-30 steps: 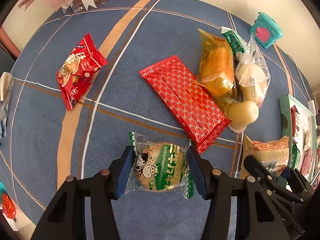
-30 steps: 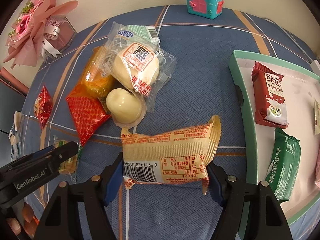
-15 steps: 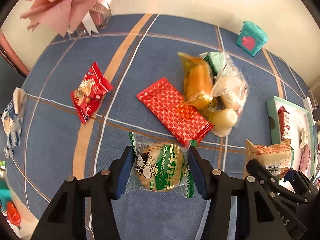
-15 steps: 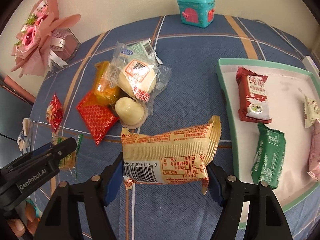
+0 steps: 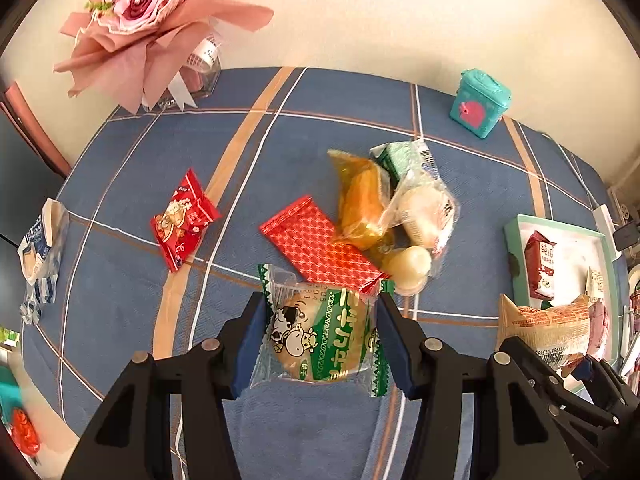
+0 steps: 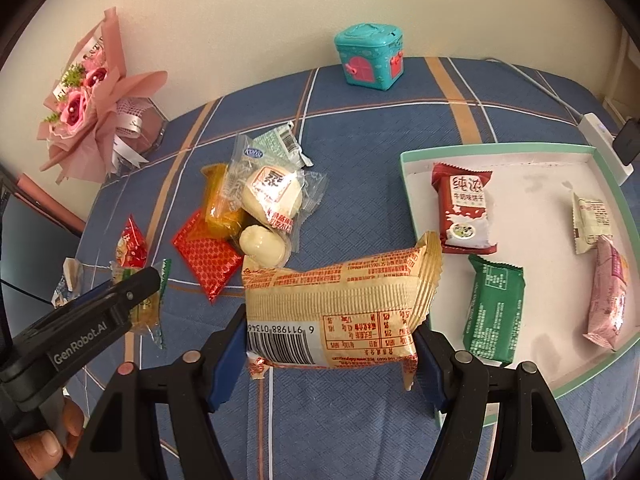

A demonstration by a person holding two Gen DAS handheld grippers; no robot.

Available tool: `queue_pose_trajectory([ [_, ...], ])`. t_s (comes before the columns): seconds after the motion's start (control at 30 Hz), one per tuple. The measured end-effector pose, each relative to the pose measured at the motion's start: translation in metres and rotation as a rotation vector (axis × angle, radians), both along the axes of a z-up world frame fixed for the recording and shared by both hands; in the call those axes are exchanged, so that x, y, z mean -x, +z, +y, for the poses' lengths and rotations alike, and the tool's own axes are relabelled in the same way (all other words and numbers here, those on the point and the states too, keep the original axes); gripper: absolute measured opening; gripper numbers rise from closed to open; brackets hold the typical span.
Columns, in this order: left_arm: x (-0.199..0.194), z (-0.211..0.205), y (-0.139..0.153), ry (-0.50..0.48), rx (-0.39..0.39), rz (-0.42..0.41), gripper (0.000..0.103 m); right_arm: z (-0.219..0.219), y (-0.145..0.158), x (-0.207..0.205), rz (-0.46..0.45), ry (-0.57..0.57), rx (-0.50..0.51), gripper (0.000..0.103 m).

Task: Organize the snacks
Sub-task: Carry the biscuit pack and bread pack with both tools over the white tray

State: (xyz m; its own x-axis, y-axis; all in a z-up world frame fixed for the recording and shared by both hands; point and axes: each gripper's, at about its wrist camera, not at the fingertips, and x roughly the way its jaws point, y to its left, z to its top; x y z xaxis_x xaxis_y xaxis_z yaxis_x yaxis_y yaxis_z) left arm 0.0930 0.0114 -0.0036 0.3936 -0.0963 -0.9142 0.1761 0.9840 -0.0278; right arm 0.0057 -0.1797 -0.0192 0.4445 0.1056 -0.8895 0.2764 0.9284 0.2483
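Step in hand: transport. Both tongs carry a snack clear of the blue plaid tablecloth. The left gripper is clamped on the green cow-print biscuit pack, pads pressing on its two sides. The right gripper stands wider and is clamped on the orange barcode bread pack, held crosswise between the pads.

Destination, as judged: the mint-rimmed tray, just to the right of the right tongs. It already holds a dark red milk-biscuit pack, a green pack, a cream pack and a pink pack.

Next move calls for: carry the bread pack rightward over the near tray rim and set it on bare tray floor; the open area lies beyond the red pack, toward the far side. Release only once the pack rests flat. The left tongs must follow without crossing the right tongs.

Obstructions: the tray rim, and the green pack directly right of the bread pack.

Remaining ahead of the tongs: a red lattice pack, an orange pack, clear-wrapped buns and a small red pack. Non-task items: a pink bouquet and a teal toy box.
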Motion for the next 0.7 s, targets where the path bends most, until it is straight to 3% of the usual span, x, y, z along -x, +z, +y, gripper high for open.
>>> queue_pose_trajectory([
  [0.3,0.004,-0.037,0.006,-0.038,0.013,-0.009,0.056,-0.032,0.002,0.004,-0.001,-0.072,-0.010,0.075],
  [0.7,0.019,-0.106,0.017,-0.156,0.075,-0.025,0.056,-0.111,0.004,0.027,0.001,-0.284,0.015,0.075],
])
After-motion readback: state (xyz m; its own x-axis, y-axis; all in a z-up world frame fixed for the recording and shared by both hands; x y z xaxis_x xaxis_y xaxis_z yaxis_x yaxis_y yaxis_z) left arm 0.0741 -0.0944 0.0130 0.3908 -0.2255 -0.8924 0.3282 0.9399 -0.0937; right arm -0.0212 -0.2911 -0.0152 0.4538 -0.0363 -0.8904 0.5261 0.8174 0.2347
